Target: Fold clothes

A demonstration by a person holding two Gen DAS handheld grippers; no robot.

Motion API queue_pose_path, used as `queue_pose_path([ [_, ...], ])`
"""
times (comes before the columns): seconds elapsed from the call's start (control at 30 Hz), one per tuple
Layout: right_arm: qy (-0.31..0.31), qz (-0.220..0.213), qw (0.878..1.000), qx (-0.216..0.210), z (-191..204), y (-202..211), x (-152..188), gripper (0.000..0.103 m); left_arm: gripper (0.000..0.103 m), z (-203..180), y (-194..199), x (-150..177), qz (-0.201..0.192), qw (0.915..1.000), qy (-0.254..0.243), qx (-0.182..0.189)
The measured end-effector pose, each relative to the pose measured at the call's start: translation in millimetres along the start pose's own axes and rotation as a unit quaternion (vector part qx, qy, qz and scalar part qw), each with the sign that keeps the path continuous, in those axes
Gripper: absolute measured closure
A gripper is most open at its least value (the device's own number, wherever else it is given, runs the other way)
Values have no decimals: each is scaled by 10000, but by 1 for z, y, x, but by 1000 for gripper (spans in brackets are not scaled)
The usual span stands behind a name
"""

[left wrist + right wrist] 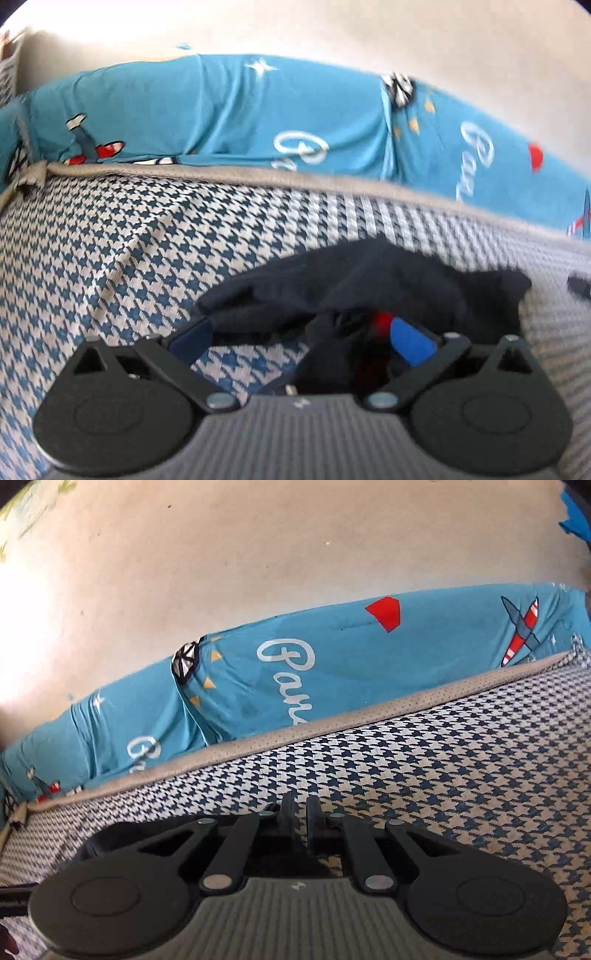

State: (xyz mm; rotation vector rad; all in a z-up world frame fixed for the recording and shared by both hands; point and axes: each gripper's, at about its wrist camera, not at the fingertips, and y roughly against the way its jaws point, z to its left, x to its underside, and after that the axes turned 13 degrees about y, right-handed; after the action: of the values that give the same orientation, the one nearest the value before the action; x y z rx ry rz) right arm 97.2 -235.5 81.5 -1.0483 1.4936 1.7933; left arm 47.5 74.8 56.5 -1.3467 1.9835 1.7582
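On the houndstooth mattress (147, 251), a dark garment (369, 284) is bunched between the left gripper's (299, 336) spread jaws, ungrasped. The right gripper's (300, 821) jaws are clenched, nothing held.

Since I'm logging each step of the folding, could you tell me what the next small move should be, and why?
Probably close the left tongs on the dark garment: they stand open with its bunched edge between them, on the checked cover. The right tongs look shut and empty.
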Motion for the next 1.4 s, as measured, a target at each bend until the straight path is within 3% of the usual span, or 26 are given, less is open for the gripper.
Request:
queue_pose_path([
  [0.27, 202, 331, 9951, -913, 28, -16, 3, 93, 0, 12, -12, -4, 37, 9993, 210, -310],
  [0.47, 805, 414, 9848, -1485, 70, -21, 9, 81, 0, 11, -24, 6, 315, 9983, 0, -483],
  [0.7, 1042, 345, 9757, -1897, 102, -27, 12, 64, 0, 17, -32, 13, 526, 9973, 26, -503],
  [0.9, 1286, 290, 9715, -1972, 128, -37, 12, 56, 0, 21, -24, 11, 339, 9982, 64, -481],
  [0.93, 1341, 329, 9706, -1971, 132, -39, 13, 57, 0, 21, -23, 10, 307, 9983, 103, -487],
  [1.0, 1580, 422, 9680, -1905, 139, -41, 17, 87, 0, 22, -20, 8, 242, 9983, 181, -501],
  [1.03, 1706, 432, 9669, -1850, 141, -41, 19, 90, 0, 23, -19, 6, 210, 9982, 220, -508],
  [1.23, 1314, 118, 9780, -1618, 121, -25, 7, 96, 0, 17, -4, -1, -186, 9987, 276, -390],
  [1.4, 1162, -233, 9828, -1417, 97, 8, -6, 100, 0, 25, -5, -5, -213, 9972, 535, -474],
])
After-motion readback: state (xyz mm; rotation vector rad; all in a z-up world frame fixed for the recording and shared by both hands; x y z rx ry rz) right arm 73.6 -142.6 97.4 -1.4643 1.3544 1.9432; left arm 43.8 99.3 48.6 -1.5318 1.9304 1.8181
